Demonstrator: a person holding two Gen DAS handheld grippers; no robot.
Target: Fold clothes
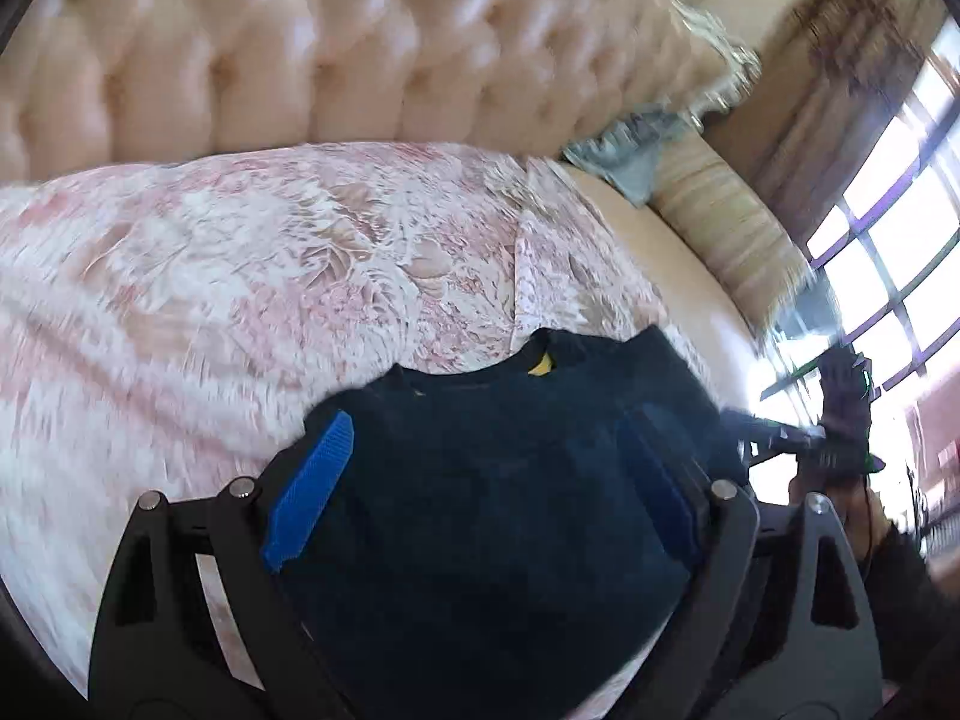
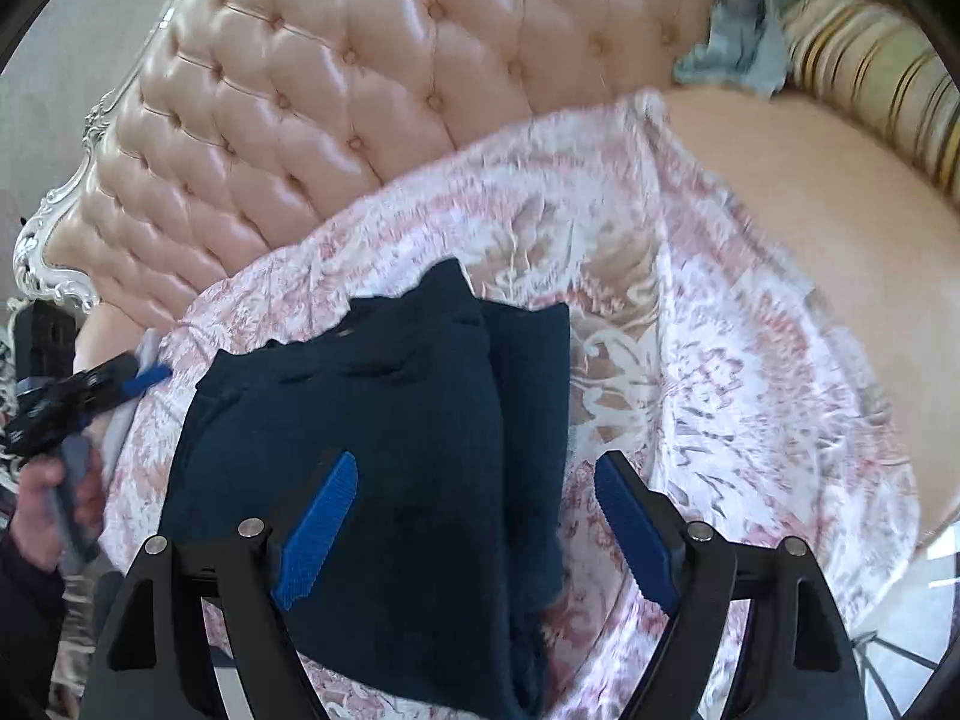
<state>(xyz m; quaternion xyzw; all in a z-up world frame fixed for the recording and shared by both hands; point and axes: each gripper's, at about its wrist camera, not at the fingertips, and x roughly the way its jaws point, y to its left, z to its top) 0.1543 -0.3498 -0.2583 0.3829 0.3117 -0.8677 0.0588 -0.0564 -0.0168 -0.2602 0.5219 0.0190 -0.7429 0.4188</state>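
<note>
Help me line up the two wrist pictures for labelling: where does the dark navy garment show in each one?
Left wrist view: the dark navy garment fills the lower centre, between the open left gripper fingers, its yellow neck label toward the headboard.
Right wrist view: it lies lower centre-left on the floral bedspread, folded lengthwise.
Shared landmark: the tufted pink headboard, across the top of both.

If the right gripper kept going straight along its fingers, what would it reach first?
Most likely the folded dark navy garment lying on the pink floral bedspread; the open right gripper points down at its right edge, though depth is unclear.
</note>
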